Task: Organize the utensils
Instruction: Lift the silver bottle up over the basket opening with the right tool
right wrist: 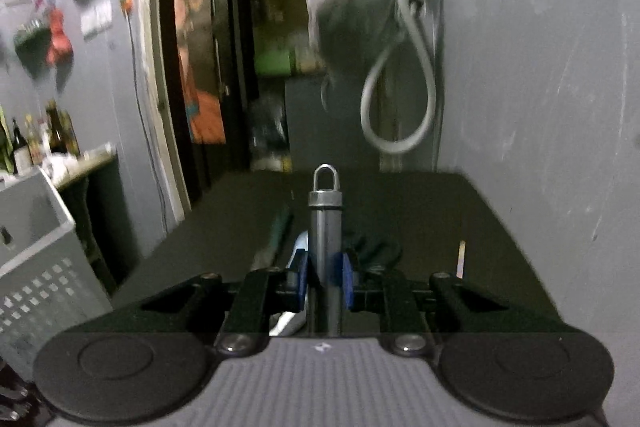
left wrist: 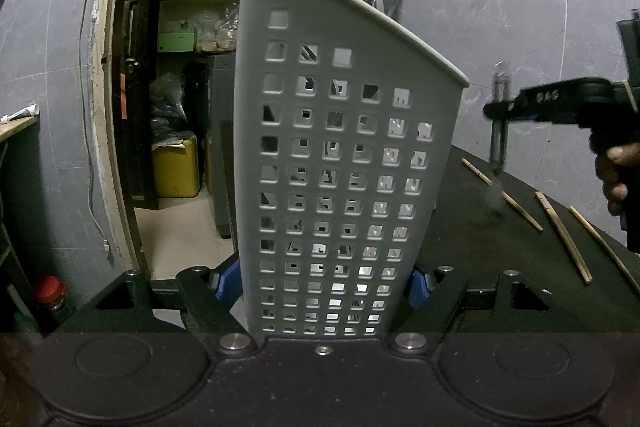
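L gripper (left wrist: pixel 326 285) was clamped on the perforated grey holder (left wrist: pixel 340 163), held upright at the table edge (left wrist: pixel 500 239), while R gripper (right wrist: pixel 324 277) was clamped on a grey utensil handle (right wrist: pixel 325 227) w/ hanging loop, lifted off the table; recommend aligning handle over holder's open top before release.

1. Utensil holder (left wrist: pixel 344 163) stands upright between the left gripper (left wrist: pixel 320 285) fingers, at the table's (left wrist: pixel 500 247) left edge.
2. Three chopsticks (left wrist: pixel 562 235) lie on the table right of the holder.
3. Right gripper (right wrist: pixel 324 277) clamps a utensil handle (right wrist: pixel 325 227), above the table, right of the holder.
4. Doorway (left wrist: pixel 180 87) behind the holder.
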`<action>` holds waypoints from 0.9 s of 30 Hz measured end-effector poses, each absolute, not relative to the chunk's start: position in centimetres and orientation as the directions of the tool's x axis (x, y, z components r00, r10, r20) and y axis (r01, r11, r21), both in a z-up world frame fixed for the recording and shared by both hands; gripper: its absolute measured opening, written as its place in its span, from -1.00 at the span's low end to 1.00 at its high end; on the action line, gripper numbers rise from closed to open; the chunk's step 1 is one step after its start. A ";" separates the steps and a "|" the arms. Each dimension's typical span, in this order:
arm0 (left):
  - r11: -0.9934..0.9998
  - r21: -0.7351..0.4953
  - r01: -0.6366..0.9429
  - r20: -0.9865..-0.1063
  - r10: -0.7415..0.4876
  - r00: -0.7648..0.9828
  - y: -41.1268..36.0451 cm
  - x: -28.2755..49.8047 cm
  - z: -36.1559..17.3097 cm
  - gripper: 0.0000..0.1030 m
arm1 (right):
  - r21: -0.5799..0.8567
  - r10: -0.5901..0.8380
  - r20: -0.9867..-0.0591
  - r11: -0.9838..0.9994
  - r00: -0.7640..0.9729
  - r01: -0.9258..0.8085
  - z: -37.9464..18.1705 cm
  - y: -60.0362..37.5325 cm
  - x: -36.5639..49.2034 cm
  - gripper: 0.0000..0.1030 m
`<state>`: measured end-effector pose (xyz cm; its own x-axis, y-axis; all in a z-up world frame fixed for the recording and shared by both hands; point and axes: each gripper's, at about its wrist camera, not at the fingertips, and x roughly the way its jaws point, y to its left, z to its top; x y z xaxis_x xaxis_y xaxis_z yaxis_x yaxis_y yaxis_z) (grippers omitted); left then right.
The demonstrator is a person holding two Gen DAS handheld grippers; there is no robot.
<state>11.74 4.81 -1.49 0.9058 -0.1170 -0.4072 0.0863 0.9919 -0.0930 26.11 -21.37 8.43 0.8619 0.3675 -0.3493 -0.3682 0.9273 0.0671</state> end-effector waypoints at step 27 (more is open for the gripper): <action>0.991 -0.104 0.083 -0.414 -0.119 0.902 5.0 12.0 -1.4 0.52 | 0.010 0.362 -0.262 0.928 0.894 -0.373 8.8 -20.9 22.2 -0.61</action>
<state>12.04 4.99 -1.36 0.9024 -0.1187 -0.4143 0.0826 0.9911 -0.1041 22.16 -20.93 8.80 0.8944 0.3625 -0.2621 -0.3732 0.9277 0.0097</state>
